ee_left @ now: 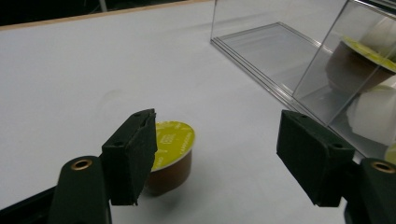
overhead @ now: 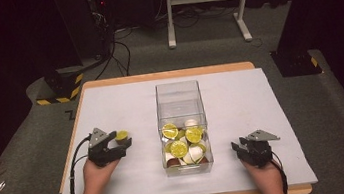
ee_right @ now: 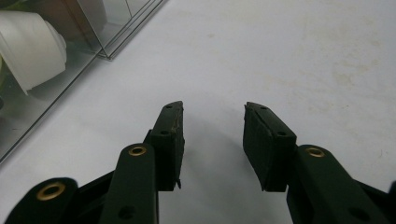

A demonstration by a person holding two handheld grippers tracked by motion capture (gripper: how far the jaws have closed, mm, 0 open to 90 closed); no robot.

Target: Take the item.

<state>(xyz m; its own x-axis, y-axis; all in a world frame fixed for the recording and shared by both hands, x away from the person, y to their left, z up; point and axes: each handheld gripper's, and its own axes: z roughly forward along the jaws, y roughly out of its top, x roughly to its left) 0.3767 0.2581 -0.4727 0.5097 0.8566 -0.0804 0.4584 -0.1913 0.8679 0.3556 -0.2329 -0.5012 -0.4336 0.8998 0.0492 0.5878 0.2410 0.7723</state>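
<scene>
A brown coffee capsule with a lime-green lid (overhead: 122,135) (ee_left: 173,151) stands alone on the white mat, left of the clear plastic box (overhead: 179,101). My left gripper (overhead: 121,143) (ee_left: 217,140) sits right beside it with its jaws apart. In the left gripper view the capsule lies just beyond the left pad (ee_left: 135,158), which hides part of it, and the gap between the pads is bare mat. My right gripper (overhead: 239,147) (ee_right: 214,116) rests on the mat right of the box, open, with nothing between its pads.
The near half of the box holds several capsules, some lime-lidded (overhead: 179,149), some white (overhead: 196,152) (ee_right: 32,49); its far half is bare. The white mat (overhead: 241,98) covers a wooden table. Cables and a yellow-black striped block (overhead: 62,86) lie on the floor beyond.
</scene>
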